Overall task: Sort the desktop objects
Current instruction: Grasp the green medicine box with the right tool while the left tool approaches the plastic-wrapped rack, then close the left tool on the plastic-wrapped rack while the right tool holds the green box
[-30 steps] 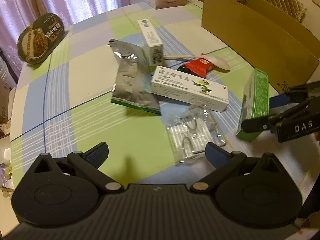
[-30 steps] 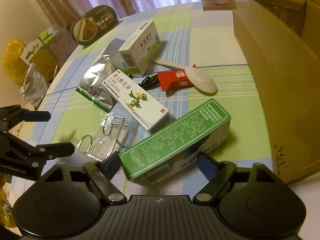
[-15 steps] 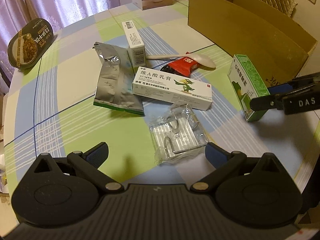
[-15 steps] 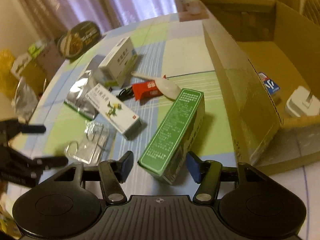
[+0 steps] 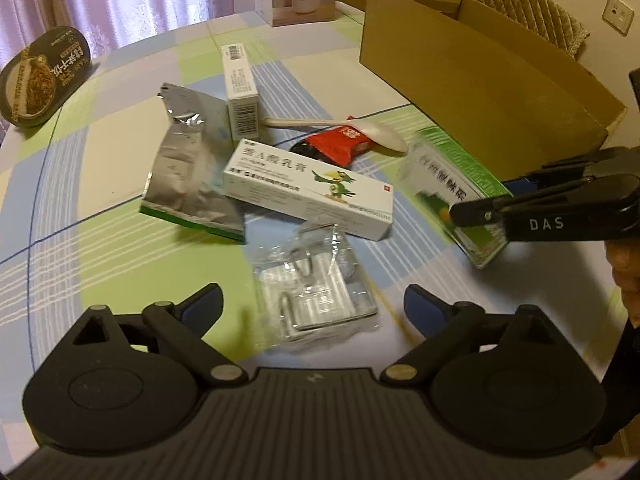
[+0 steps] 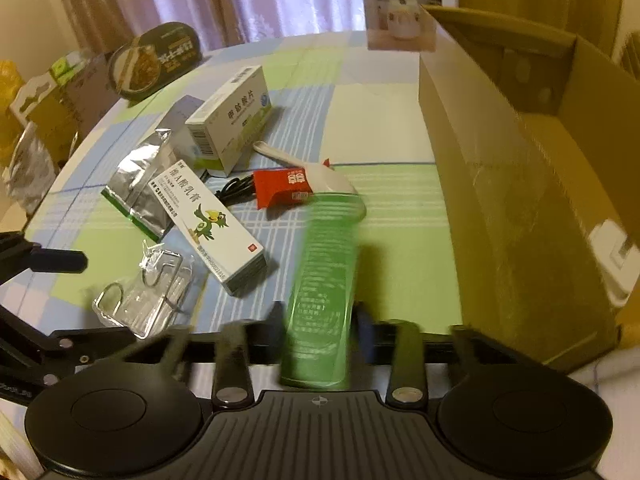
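Sorting barely begun. Right gripper (image 6: 320,330) clamps the green box (image 6: 324,280) above the bench (image 5: 100,168), beside the cardboard box (image 6: 520,200). Left gripper (image 5: 312,304) hangs open, empty. Cream box (image 5: 308,188), foil pouch (image 5: 188,184), spoon (image 5: 376,136) and hooks packet (image 5: 316,284) remain unsorted.

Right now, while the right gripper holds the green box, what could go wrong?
1. The green box is motion-blurred in the right gripper; it may slip.
2. It could hit the cardboard box wall rather than clear it.
3. The open left gripper hovers over the clear packet.
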The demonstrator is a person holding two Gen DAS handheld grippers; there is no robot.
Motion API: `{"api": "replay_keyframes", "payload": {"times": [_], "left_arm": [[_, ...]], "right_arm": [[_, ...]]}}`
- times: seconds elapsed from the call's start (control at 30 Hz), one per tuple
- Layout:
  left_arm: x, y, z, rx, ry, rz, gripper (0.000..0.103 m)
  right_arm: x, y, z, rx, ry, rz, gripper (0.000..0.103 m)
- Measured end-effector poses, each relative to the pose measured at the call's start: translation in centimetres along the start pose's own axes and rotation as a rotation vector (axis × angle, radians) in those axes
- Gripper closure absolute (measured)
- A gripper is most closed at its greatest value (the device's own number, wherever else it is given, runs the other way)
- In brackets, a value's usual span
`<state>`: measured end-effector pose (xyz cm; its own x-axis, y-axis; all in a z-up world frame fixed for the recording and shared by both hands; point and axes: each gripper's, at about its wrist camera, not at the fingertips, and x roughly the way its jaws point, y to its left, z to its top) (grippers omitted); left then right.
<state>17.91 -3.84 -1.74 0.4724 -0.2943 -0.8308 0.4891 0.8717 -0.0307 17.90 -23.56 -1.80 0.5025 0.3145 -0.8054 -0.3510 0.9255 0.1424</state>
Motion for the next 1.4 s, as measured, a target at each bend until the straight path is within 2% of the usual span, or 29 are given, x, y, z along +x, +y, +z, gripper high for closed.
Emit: {"api": "replay_keyframes", "payload": {"times": [0.1,0.23,0.4,0.57,0.63,0.77,0.9,1.0,1.17,1.3,1.4], "left_arm": [[0.7,-0.5,-0.2,0.000,0.023,0.014,0.026],[1.6,-1.0,-0.7,0.021,0.055,0.022,0.034],[1.0,-0.8,-1.2,0.018,0.028,0.030,0.044],[0.5,-0.3,-1.7,-0.036,0.007,0.063,0.042],[0.4,-0.2,-1.6,-0.068,-0.009,0.086,0.035],[0.5,-0.3,-1.4,-0.109,-0.036,0.107,0.032],[1.5,-0.6,-1.5,-0.096,-0.021,0.143,0.033],[1.9,-0.5,-1.9,-0.097,-0.002,0.134,0.038],[1.3,-0.3,-2.4,-0.060,-0.017,0.105,0.048],[0.2,-0.4,-2.6,-0.064,-0.029,0.024,0.049],[0.0,-1.2,-2.6,-0.020,-0.033,0.006,0.049]], "right_arm": [[-0.2,-0.1,-0.1,-0.007,0.003,0.009,0.075],[-0.3,-0.4,-0.2,-0.020,0.005,0.012,0.075],[-0.4,-0.6,-0.2,0.004,0.008,0.036,0.075],[-0.6,-0.2,0.0,0.004,0.003,0.050,0.075],[-0.6,-0.2,0.1,0.009,0.003,0.053,0.074],[-0.5,-0.2,0.3,0.020,0.003,0.065,0.066],[-0.4,-0.3,0.4,0.018,0.002,0.064,0.060],[-0.3,-0.5,0.5,0.020,0.010,0.067,0.059],[-0.3,-0.7,0.5,0.003,0.013,0.070,0.059],[-0.6,-0.4,0.5,-0.023,0.000,0.080,0.059],[-0.7,0.3,0.5,-0.062,-0.009,0.070,0.059]]}}
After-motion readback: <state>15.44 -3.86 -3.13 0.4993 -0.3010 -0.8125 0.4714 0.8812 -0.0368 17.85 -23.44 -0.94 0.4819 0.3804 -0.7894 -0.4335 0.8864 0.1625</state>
